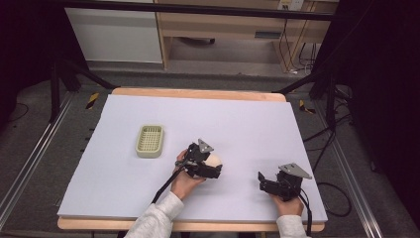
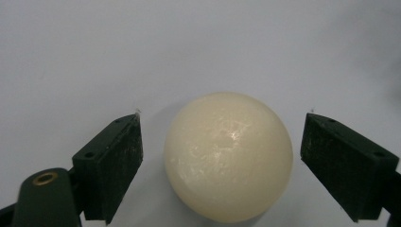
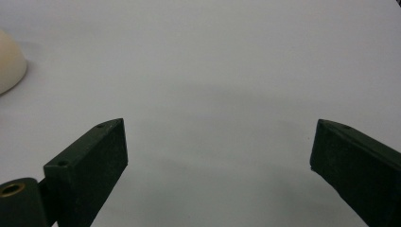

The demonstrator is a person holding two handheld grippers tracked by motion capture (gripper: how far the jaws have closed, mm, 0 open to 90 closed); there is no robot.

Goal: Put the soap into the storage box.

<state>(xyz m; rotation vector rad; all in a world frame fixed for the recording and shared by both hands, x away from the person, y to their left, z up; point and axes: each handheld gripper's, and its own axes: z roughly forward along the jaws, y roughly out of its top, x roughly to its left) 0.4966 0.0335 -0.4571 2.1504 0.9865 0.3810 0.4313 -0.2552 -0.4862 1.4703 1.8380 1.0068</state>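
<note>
On the pale grey tabletop (image 1: 148, 188) a cream ball (image 2: 228, 156) sits between the wide-open left tongs (image 2: 221, 142), untouched, so they should close evenly across its middle, while the right tongs (image 3: 218, 146) gape empty nearby.

Evenly lit from above in the high view, bright on the pale table mat (image 1: 247, 124), dark toward both side edges. Soft glare on top of the cream ball (image 2: 228, 156), faint shadow beneath it. Slightly soft focus on the near jaws in the 2 gripper views; perhaps mild grain overall.
</note>
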